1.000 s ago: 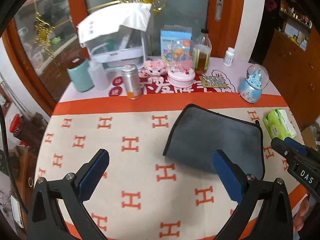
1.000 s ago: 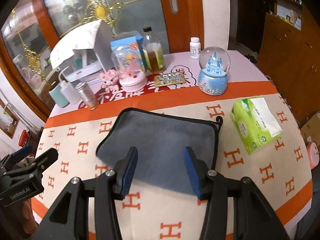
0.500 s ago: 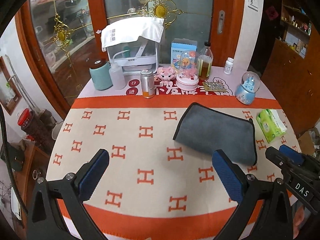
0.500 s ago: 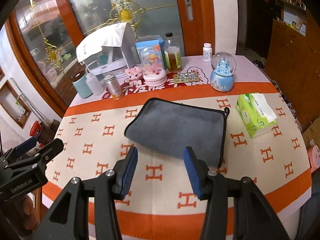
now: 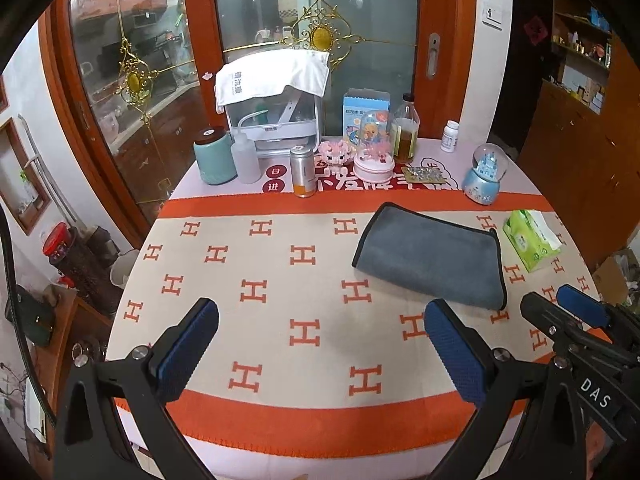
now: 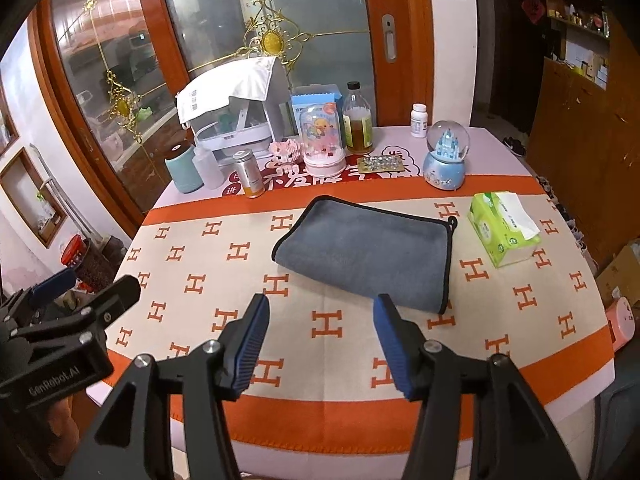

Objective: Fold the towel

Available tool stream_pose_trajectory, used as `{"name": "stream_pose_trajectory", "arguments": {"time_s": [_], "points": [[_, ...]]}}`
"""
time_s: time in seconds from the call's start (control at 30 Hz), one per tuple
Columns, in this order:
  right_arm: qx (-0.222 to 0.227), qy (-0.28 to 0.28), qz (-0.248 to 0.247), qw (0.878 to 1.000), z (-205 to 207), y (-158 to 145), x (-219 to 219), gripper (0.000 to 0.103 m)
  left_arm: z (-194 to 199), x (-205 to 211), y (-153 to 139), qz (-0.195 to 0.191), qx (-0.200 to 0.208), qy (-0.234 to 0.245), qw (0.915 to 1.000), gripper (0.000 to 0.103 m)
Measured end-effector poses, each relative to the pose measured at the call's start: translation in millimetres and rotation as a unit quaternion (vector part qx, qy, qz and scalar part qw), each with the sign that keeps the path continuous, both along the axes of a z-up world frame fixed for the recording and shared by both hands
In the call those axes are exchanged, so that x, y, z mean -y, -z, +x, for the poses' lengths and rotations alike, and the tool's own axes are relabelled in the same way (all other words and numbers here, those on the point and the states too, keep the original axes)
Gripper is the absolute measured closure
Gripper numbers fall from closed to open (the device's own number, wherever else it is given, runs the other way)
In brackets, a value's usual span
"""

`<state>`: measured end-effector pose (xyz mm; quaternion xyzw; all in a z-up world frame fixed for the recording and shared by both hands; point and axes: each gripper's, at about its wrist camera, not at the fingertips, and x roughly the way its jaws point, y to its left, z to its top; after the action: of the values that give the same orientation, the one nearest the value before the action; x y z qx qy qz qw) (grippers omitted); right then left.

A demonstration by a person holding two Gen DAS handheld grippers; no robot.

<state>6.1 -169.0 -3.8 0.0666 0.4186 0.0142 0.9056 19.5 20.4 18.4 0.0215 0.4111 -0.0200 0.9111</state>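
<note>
The gray towel point(image 6: 364, 256) lies flat on the patterned table cloth point(image 6: 192, 280), its long side running left to right, ahead of both grippers and touching neither. The right gripper point(image 6: 318, 338) is nearer; the left gripper point(image 5: 320, 344) has it off to its right. Both have fingers apart and empty, and the towel looks folded once already, though the layers are hard to see.

The left gripper point(image 5: 320, 344) hangs with its jaws spread wide, the blue pads point(image 5: 188, 350) at 8 o'clock and 4 o'clock of its own view, holding nothing. The right gripper point(image 6: 320, 342) is also parted, more narrowly, its fingers point(image 6: 390, 346) angled in from 7 and 5 o'clock, empty. Each tool shows in the other's view: the right one at 4 o'clock of the left view, the left one at 8 o'clock of the right view. They sit side by side, apart.
</note>
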Motion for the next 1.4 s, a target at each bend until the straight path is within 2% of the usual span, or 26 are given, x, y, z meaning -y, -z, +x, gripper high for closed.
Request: {"name": "stream_pose_trajectory", "arguments": {"time_s": [0.57, 1.4], "points": [[-0.016, 0.009, -0.011, 1.0, -14.5, 10.6, -23.7, 0.048, -4.4, -15.2, 12.4, -0.013, -0.024, -0.007, 0.9996, 0.001], [-0.018, 0.007, -0.016, 1.0, -13.0, 10.1, -26.9, 0.048, -7.2, -15.7, 22.8, -0.009, -0.048, -0.005, 0.9988, 0.001]]}}
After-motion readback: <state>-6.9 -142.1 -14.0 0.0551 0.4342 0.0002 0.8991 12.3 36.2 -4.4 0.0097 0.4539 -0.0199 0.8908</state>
